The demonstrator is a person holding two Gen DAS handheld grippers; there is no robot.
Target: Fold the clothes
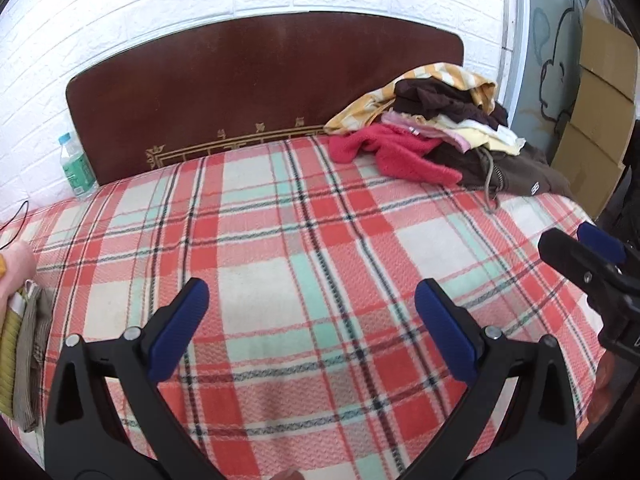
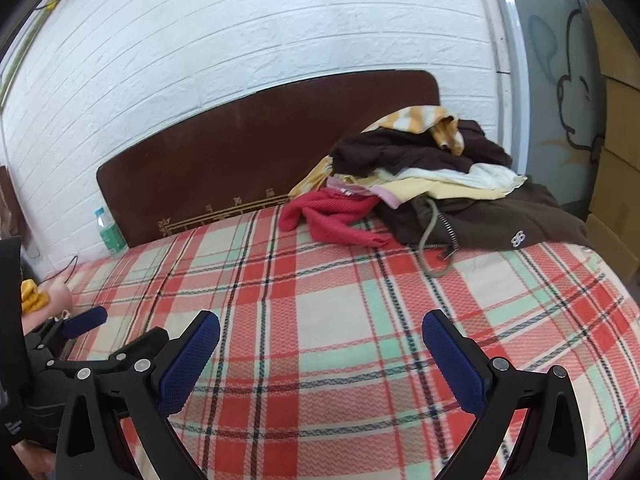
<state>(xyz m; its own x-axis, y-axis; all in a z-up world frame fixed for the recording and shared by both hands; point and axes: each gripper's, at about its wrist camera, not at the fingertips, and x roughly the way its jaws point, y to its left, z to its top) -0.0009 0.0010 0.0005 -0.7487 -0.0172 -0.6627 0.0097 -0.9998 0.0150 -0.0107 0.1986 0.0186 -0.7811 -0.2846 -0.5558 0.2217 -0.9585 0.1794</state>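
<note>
A heap of unfolded clothes [image 1: 436, 120] [image 2: 420, 172] lies at the bed's far right by the headboard: a red knit top [image 1: 396, 152] [image 2: 332, 216], a brown zip hoodie [image 1: 516, 176] [image 2: 492, 220], cream, pink and yellow-checked pieces on top. My left gripper [image 1: 312, 300] hovers open over the plaid blanket [image 1: 280, 248], nothing between its blue pads. My right gripper [image 2: 320, 332] is open too, above the blanket [image 2: 360, 304], well short of the heap. Each gripper shows at the edge of the other's view: right gripper [image 1: 576, 244], left gripper [image 2: 108, 328].
A brown headboard [image 1: 260, 80] and a white brick wall stand behind the bed. A water bottle [image 1: 76, 166] [image 2: 109, 232] stands at the far left corner. Folded fabric [image 1: 24, 352] lies at the left edge. Cardboard boxes [image 1: 600, 100] stand to the right.
</note>
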